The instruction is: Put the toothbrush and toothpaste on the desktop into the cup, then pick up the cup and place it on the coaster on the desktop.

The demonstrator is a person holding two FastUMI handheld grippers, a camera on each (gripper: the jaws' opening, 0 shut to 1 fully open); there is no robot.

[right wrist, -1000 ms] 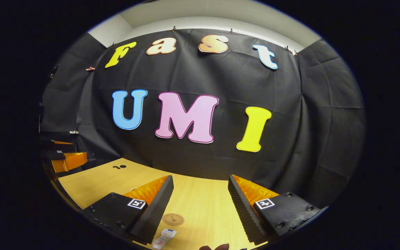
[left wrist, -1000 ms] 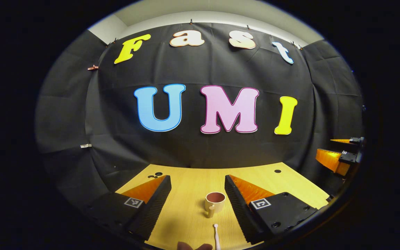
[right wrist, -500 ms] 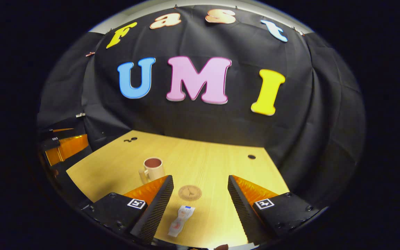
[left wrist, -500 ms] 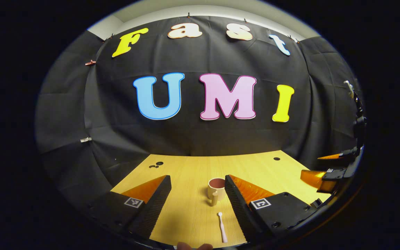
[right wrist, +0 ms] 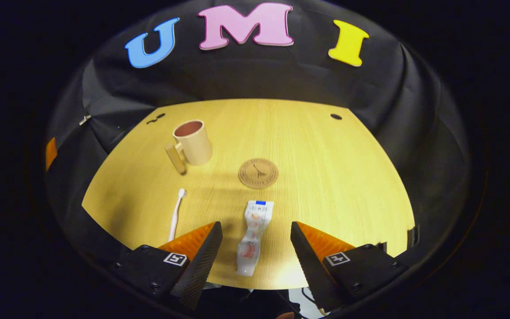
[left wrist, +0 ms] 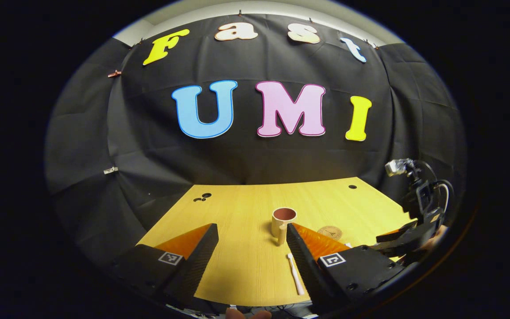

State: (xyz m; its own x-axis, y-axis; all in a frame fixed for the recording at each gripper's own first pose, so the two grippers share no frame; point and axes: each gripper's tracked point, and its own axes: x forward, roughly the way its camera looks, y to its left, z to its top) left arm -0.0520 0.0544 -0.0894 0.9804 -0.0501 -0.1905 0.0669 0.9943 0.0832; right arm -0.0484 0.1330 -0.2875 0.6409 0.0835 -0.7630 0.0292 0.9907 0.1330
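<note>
Left gripper view: the left gripper (left wrist: 251, 252) hangs above the near part of the table (left wrist: 237, 208) with its jaws wide and nothing between them. The toothbrush (left wrist: 295, 274) lies flat just inside the right finger, its head pointing toward the cup (left wrist: 283, 219), which stands upright a little beyond with its handle toward the camera. The coaster (left wrist: 332, 231) sits to the cup's right, apart from it. The right gripper (left wrist: 407, 239) shows at the far right edge, low over the table.

Right gripper view: the right gripper (right wrist: 255, 248) is poised over the toothpaste (right wrist: 252, 236), jaws wide and empty, the tube lying lengthwise in the gap with its capped end toward the coaster (right wrist: 258, 173). The step in hand looks like picking up the tube. To do it well, descend straight, centre the jaws on the tube's mid-body and close across its narrow width, since a soft tube may buckle or slide if pinched near an end. The toothbrush (right wrist: 175, 213) lies to the left, the cup (right wrist: 191, 141) beyond it. Nothing stands between tube and cup except the coaster, which is flat and easily passed over. Small dark holes (right wrist: 336, 117) mark the far table.
</note>
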